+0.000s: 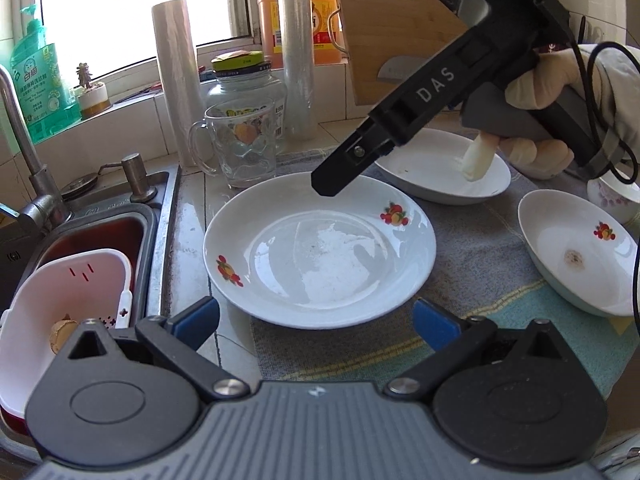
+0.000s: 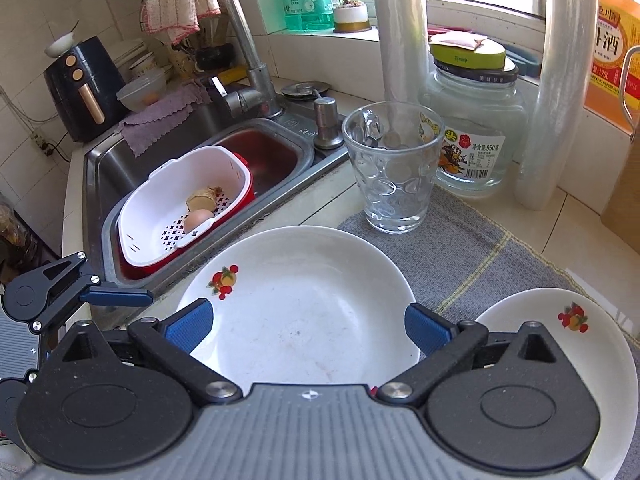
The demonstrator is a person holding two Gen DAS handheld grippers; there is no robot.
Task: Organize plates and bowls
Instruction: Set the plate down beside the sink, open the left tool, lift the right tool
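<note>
The big plate (image 2: 304,304) lies flat on the desk (image 2: 472,240), low in the middle of the right wrist picture, right under the right gripper (image 2: 308,326). That gripper is wide and empty, nearer than the left gripper (image 1: 316,320), also wide.

I see a glass mug (image 1: 236,142) standing at the grey mat's (image 1: 472,252) edge, just in front of a green-lidded glass jar (image 2: 474,120). Two clear film rolls (image 1: 176,76) stand upright nearby. In the sink (image 2: 112,160) a white basket (image 2: 180,216) holds an egg (image 2: 198,219) and ginger. Green detergent bottle (image 1: 34,80) and a small potted plant (image 2: 350,8) sit on the windowsill.
</note>
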